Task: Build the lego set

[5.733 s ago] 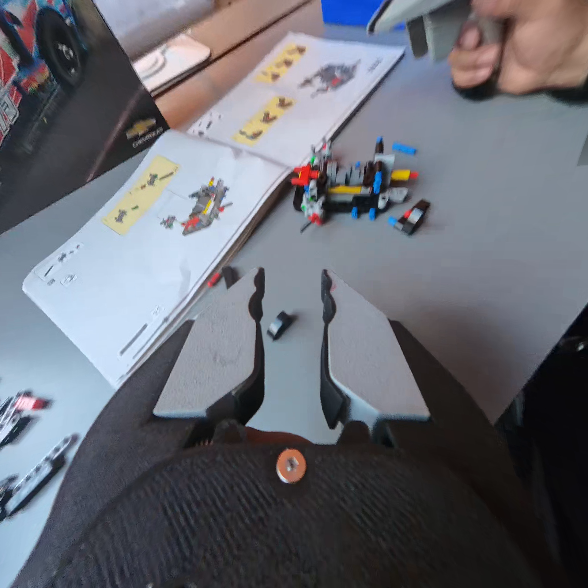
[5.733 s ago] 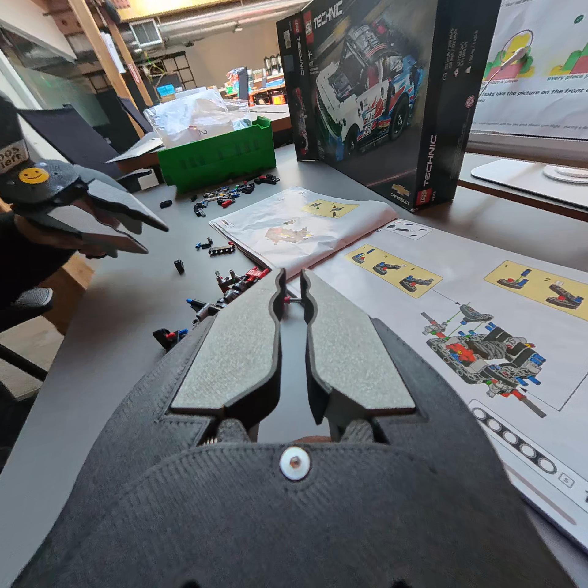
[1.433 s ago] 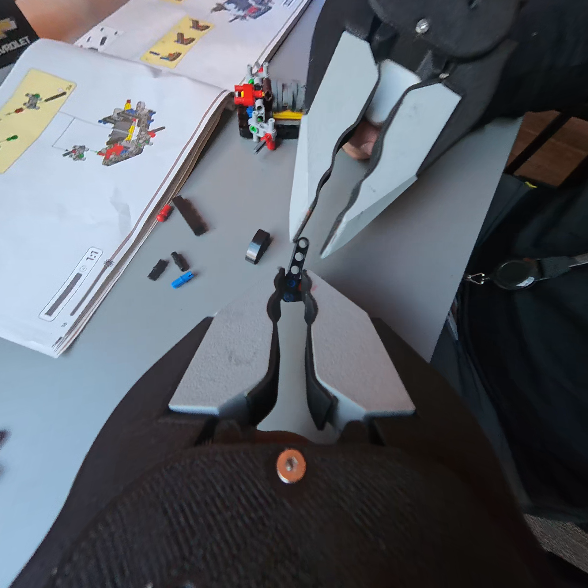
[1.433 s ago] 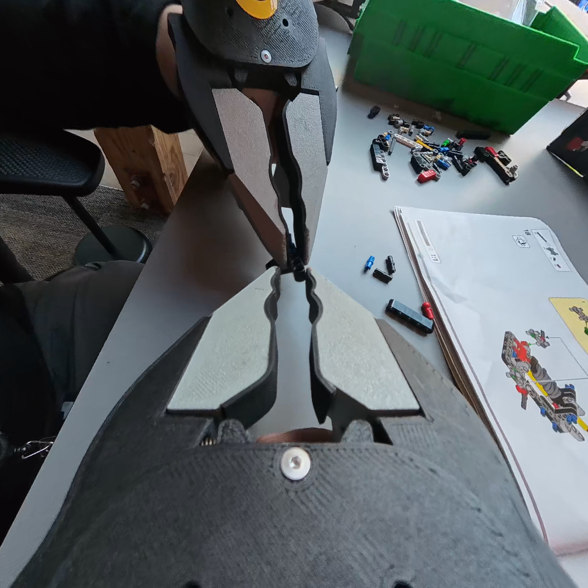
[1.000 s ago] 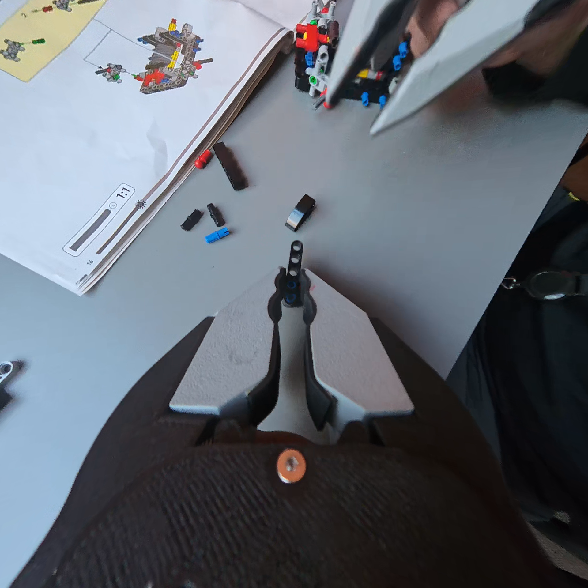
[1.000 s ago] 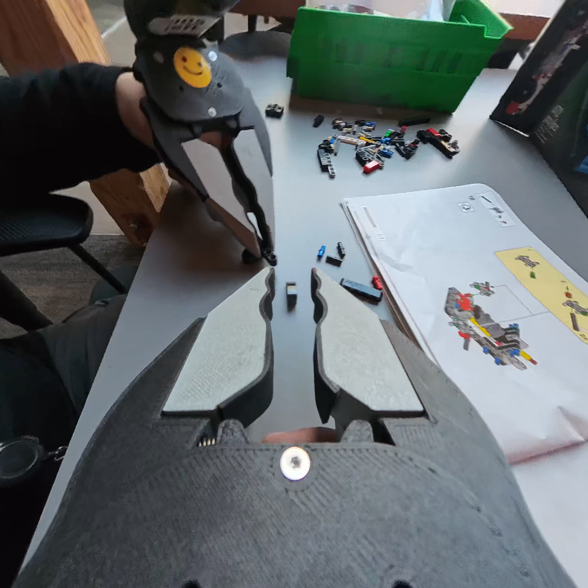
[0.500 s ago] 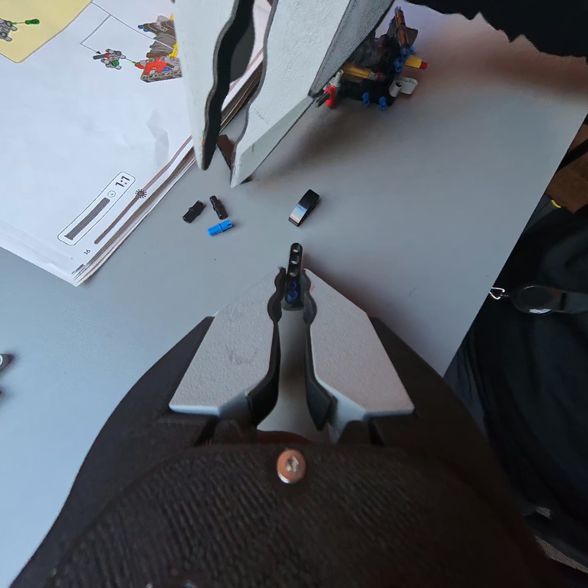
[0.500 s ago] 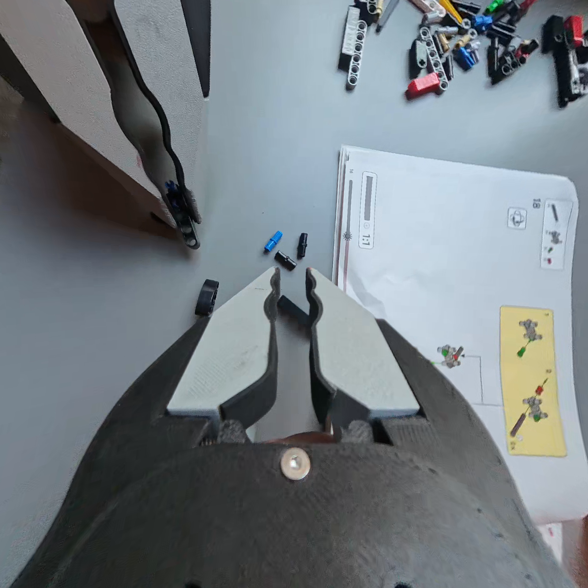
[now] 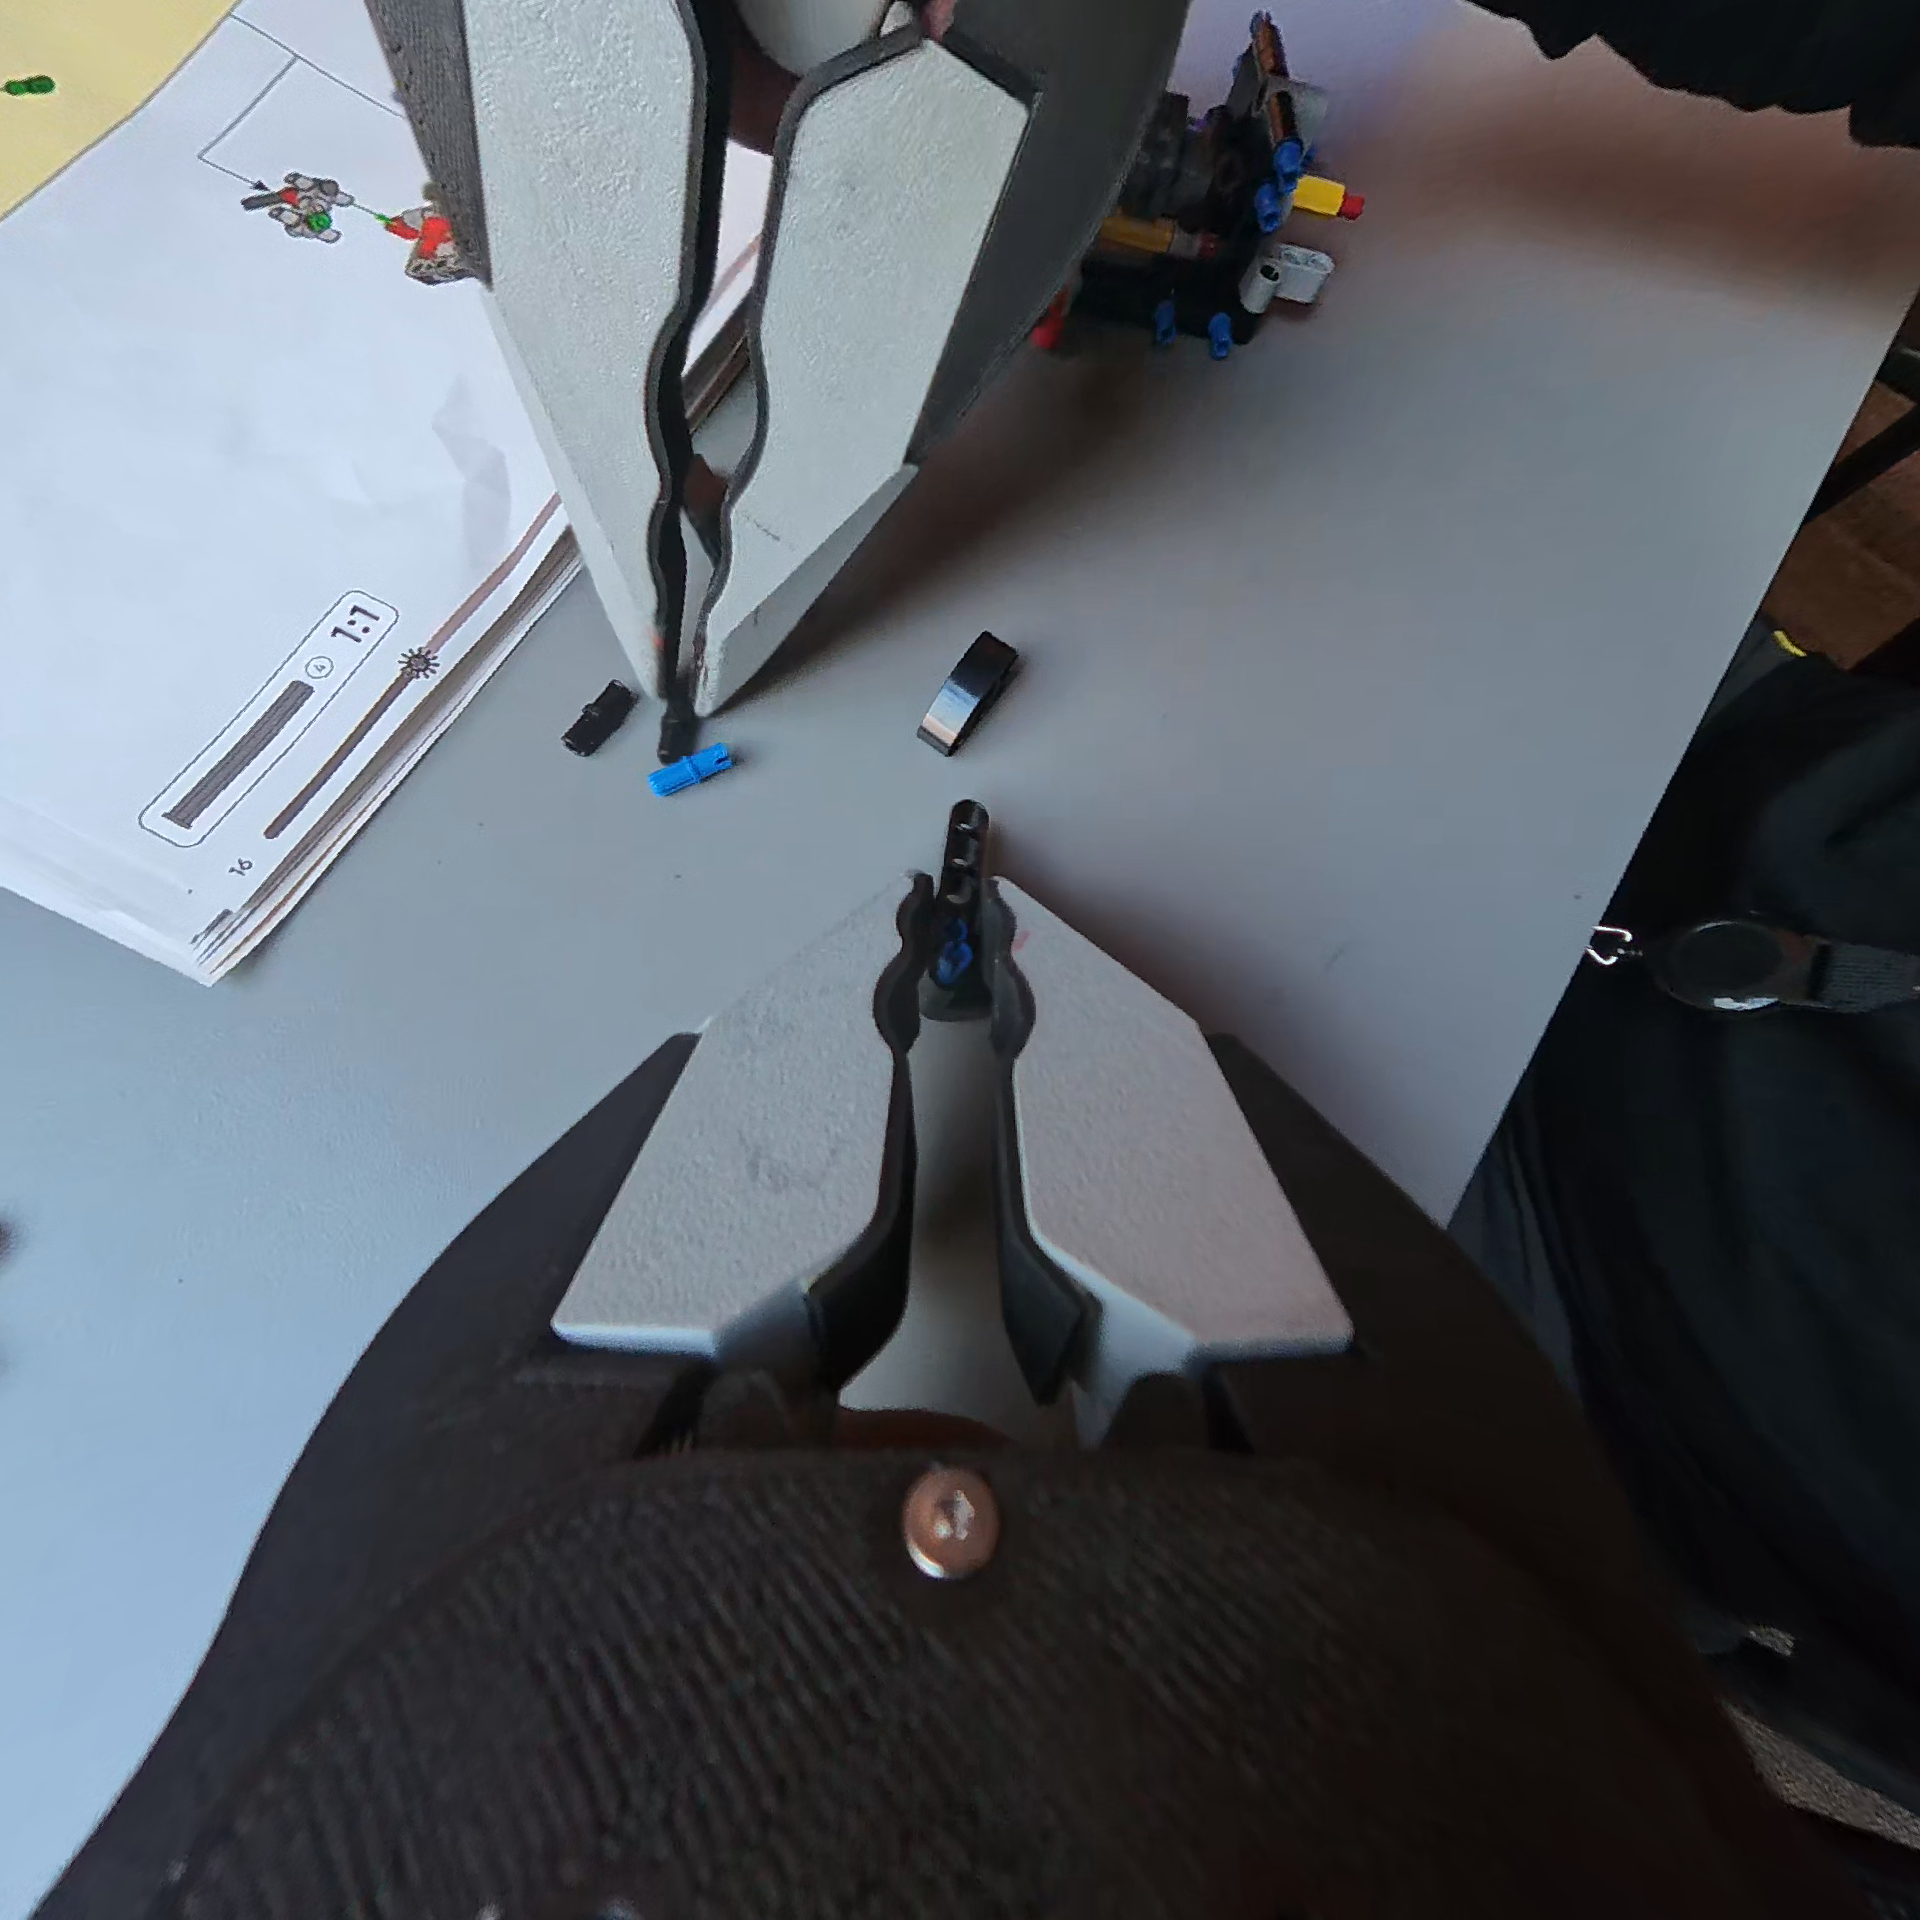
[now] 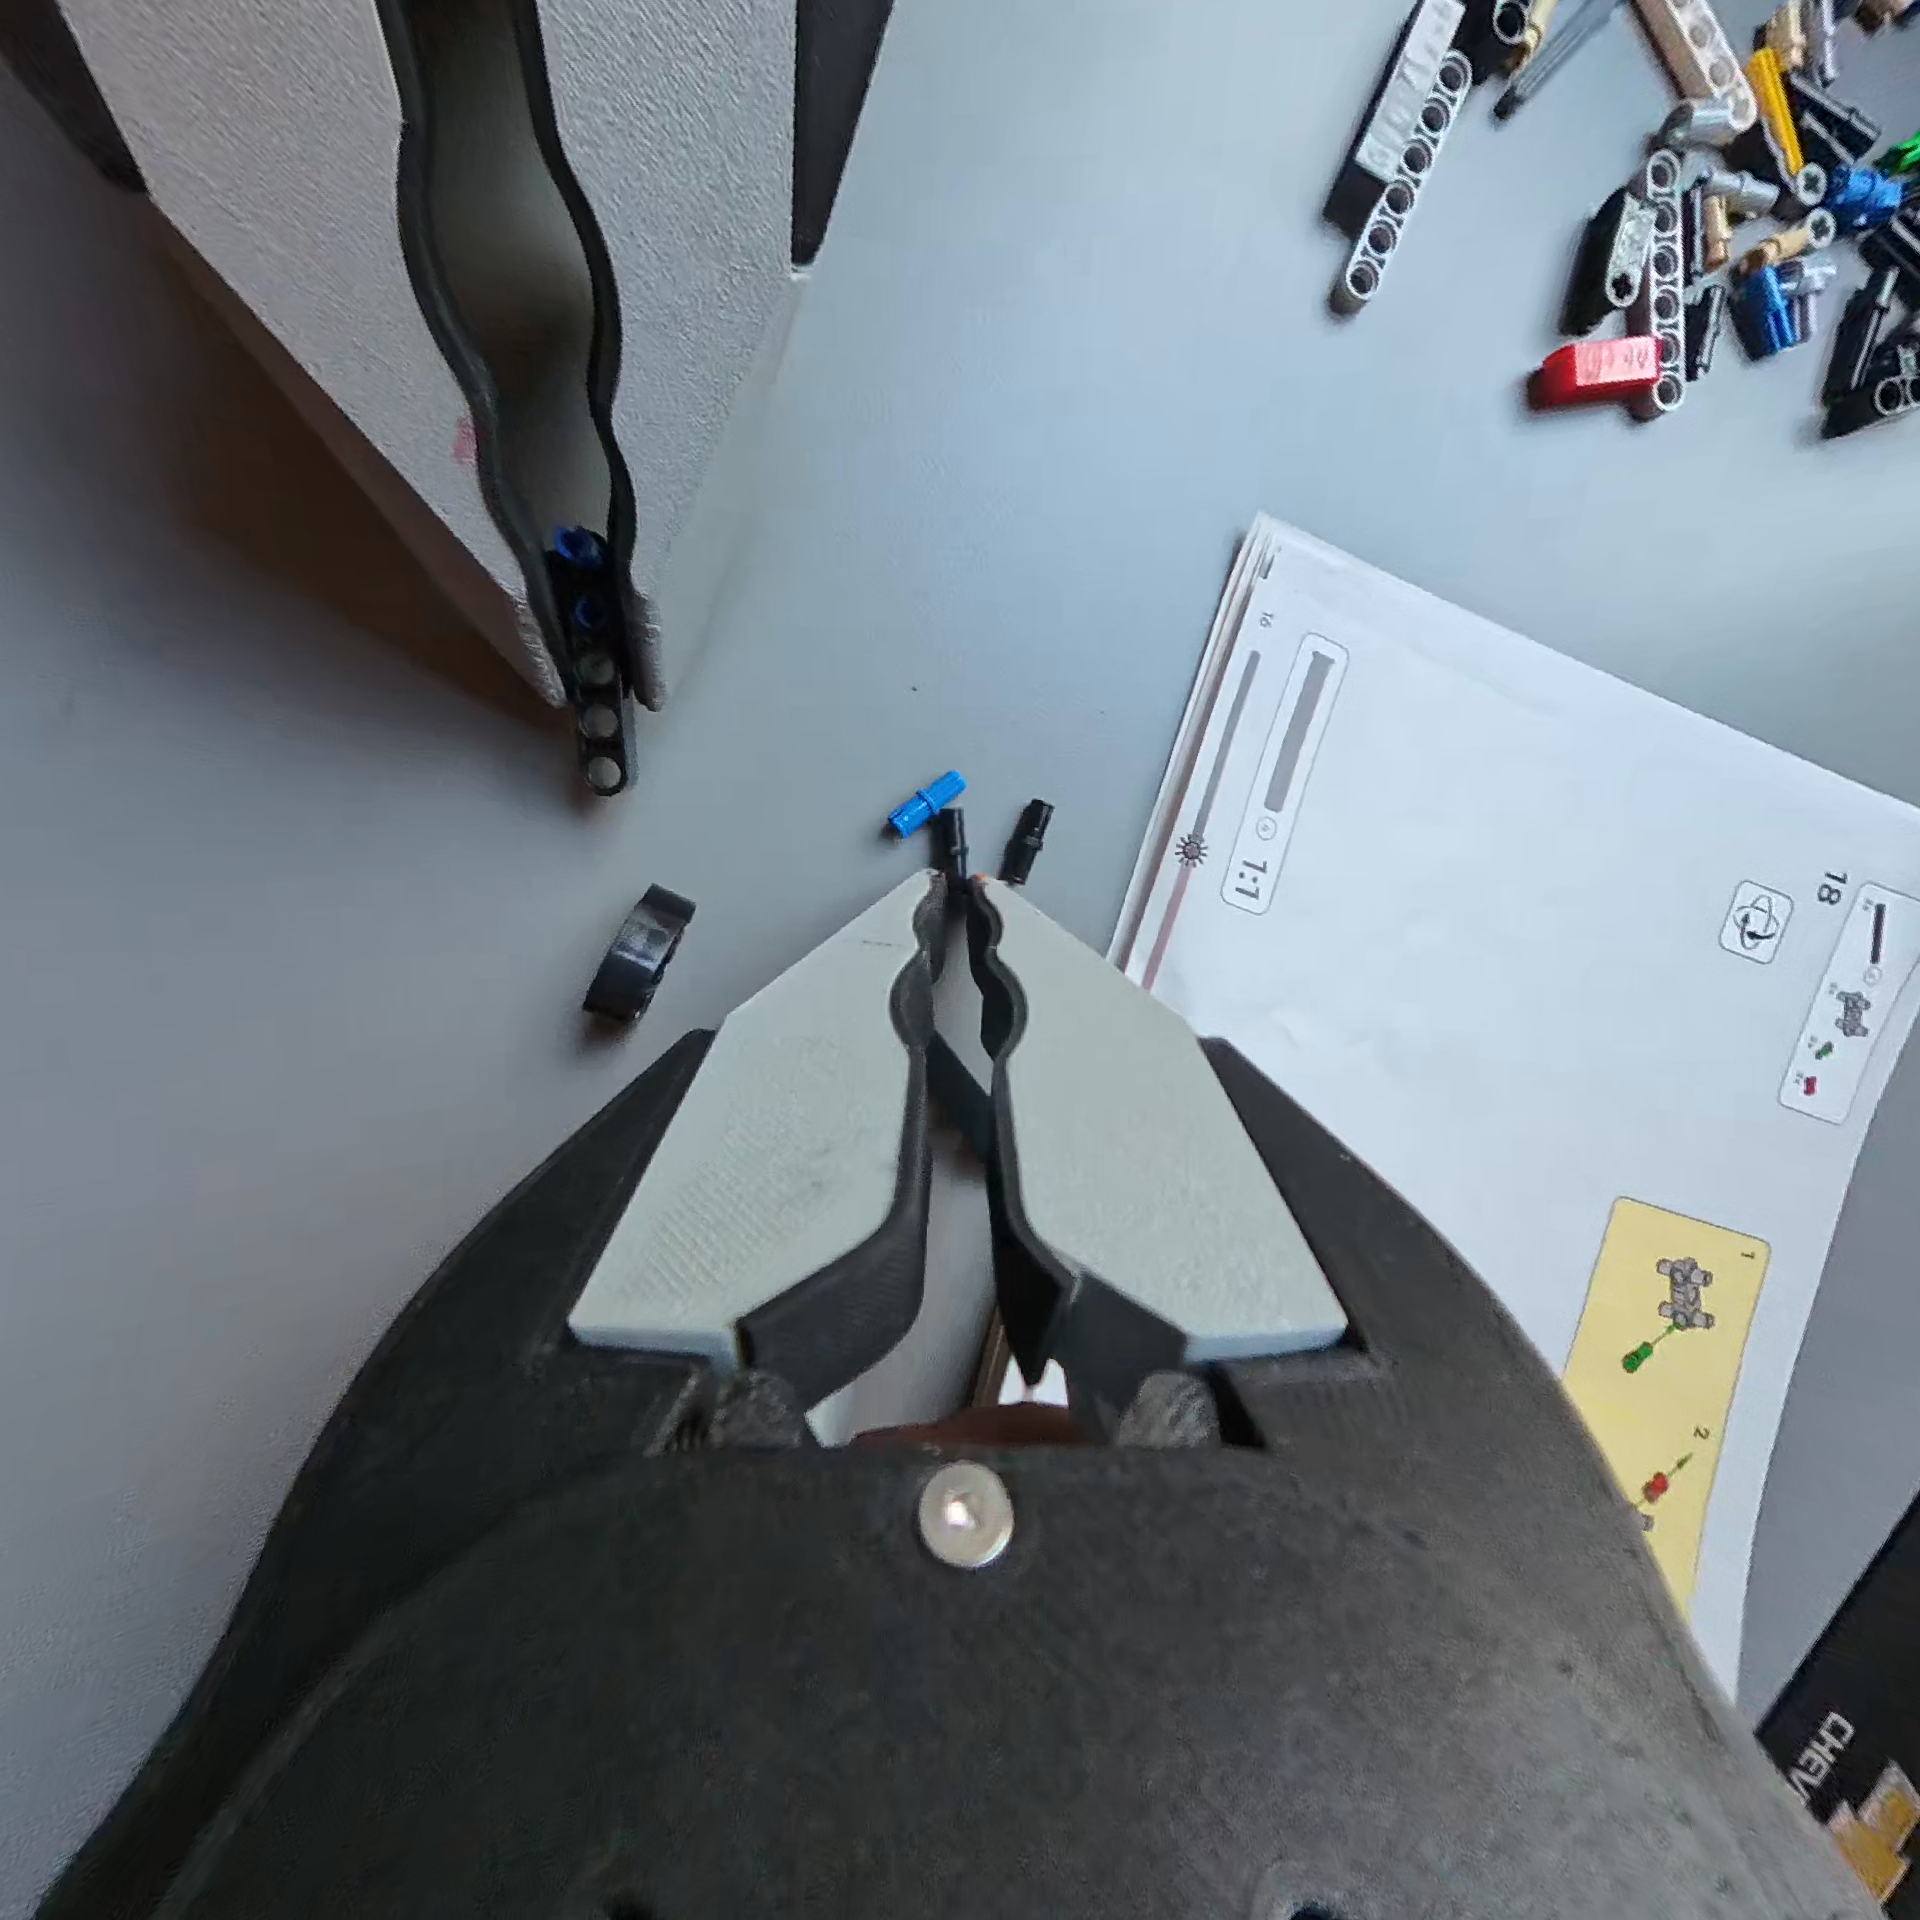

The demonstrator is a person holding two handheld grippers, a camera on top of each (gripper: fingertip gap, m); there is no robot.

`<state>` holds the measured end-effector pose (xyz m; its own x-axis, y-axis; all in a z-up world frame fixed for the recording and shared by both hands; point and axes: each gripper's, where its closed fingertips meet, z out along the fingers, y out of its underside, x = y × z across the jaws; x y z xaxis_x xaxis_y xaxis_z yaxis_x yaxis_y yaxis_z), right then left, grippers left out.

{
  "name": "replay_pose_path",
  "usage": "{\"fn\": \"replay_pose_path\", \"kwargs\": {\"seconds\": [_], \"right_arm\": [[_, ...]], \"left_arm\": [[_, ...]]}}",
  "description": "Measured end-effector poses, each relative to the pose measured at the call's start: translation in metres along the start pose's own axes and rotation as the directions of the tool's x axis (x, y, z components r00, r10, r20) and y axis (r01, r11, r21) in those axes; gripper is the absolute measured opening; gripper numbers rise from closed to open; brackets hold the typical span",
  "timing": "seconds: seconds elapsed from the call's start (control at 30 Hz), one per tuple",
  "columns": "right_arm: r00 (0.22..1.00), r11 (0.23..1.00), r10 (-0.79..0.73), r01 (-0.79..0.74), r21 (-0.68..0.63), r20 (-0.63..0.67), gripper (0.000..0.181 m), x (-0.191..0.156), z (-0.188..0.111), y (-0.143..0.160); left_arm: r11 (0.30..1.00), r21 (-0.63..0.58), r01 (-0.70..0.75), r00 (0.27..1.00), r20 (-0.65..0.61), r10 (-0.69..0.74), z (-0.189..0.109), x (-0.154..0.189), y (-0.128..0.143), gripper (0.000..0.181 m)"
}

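Observation:
My left gripper [image 9: 954, 896] is shut on a short black beam [image 9: 964, 844] with blue pins in its holes and holds it just above the grey table. It also shows in the right wrist view [image 10: 601, 698] with the beam [image 10: 605, 740] sticking out. My right gripper [image 10: 954, 885] points down at the table and is shut on a small black pin [image 10: 953, 837]; its tips [image 9: 681, 698] and the pin [image 9: 675, 736] show in the left wrist view. A blue pin [image 10: 925, 803] and a second black pin [image 10: 1027, 826] lie beside it. The part-built model [image 9: 1216, 249] stands behind.
An open instruction booklet [image 10: 1507, 935] lies right of the pins, also seen in the left wrist view [image 9: 208, 468]. A black curved piece [image 9: 968, 693] lies nearby. A pile of loose parts [image 10: 1714, 208] sits farther off. The table edge [image 9: 1662, 727] runs along the right. My hands' fingertips stand some 7 centimeters from each other. About 4 centimeters separates my left fingertips from the black curved piece [image 9: 968, 693]. Seen from the right wrist view [image 10: 641, 955] as well.
My right gripper has moved down over the small pins by the booklet and closed on the black pin. My left gripper has kept hold of the beam and barely moved.

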<state>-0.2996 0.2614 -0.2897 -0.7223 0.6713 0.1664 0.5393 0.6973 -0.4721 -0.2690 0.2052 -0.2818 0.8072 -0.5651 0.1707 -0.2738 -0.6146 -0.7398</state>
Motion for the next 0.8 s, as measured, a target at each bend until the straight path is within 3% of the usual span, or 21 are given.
{"fn": "replay_pose_path", "kwargs": {"seconds": [0.13, 0.23, 0.3, 0.43, 0.67, 0.8], "right_arm": [[0.998, 0.999, 0.051, -0.052, -0.006, -0.046, 0.000, -0.006, -0.011, 0.003], [0.990, 0.990, 0.136, -0.135, 0.047, -0.035, 0.000, -0.033, -0.037, 0.003], [0.975, 0.975, 0.220, -0.219, 0.038, -0.016, 0.000, -0.058, -0.049, 0.011], [0.940, 0.940, 0.341, -0.342, -0.026, -0.030, 0.000, -0.104, -0.057, 0.037], [0.788, 0.777, 0.613, -0.614, 0.141, 0.054, 0.000, -0.126, -0.057, 0.041], [0.703, 0.652, 0.695, -0.704, 0.280, 0.151, 0.000, -0.121, -0.064, 0.031]], "left_arm": [[1.000, 0.013, -0.022, 1.000, -0.002, 0.022, 0.002, 0.005, -0.004, 0.004], [0.995, 0.099, -0.033, 0.997, -0.073, 0.040, 0.002, 0.026, -0.019, 0.004], [0.997, 0.071, -0.042, 0.994, -0.097, 0.049, 0.011, 0.037, -0.019, 0.004], [0.987, -0.016, -0.160, 0.987, -0.032, 0.159, 0.029, 0.042, -0.015, 0.005], [0.950, -0.011, -0.313, 0.946, 0.084, 0.313, 0.043, 0.051, -0.028, 0.004], [0.855, -0.031, -0.518, 0.825, 0.246, 0.508, 0.044, 0.050, -0.035, 0.005]]}}
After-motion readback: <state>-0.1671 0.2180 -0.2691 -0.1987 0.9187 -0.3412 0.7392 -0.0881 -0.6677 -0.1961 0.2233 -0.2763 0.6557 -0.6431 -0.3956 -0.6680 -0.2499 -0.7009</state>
